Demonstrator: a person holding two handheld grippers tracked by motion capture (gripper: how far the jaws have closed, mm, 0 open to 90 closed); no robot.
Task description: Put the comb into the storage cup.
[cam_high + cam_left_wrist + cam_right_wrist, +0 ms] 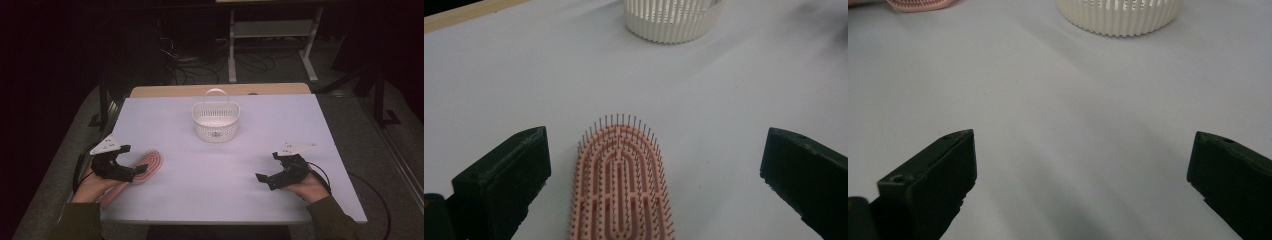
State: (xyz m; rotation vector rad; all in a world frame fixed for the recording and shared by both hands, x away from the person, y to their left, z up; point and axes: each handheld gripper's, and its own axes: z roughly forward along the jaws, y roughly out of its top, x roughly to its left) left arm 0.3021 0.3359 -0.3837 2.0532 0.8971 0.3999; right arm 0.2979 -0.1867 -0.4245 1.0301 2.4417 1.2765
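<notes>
From the high view, a pink hairbrush [146,166] lies flat near the left edge of the white bench [220,170]. The left gripper [131,172] sits right over its handle end, held by a hand [92,186]. A white basket [216,121] with a handle stands at the far middle of the bench, well apart from the brush. The right gripper [267,180] rests low on the right side, with nothing in it.

In the left gripper view, the jaws are wide apart. The hairbrush [621,185] lies between them with its bristles up, not touching either jaw. The basket [671,20] stands far ahead.

In the right gripper view, the jaws are wide apart over bare bench [1068,125]. The basket [1120,16] is far ahead, and the brush [923,4] peeks in at the top left.
</notes>
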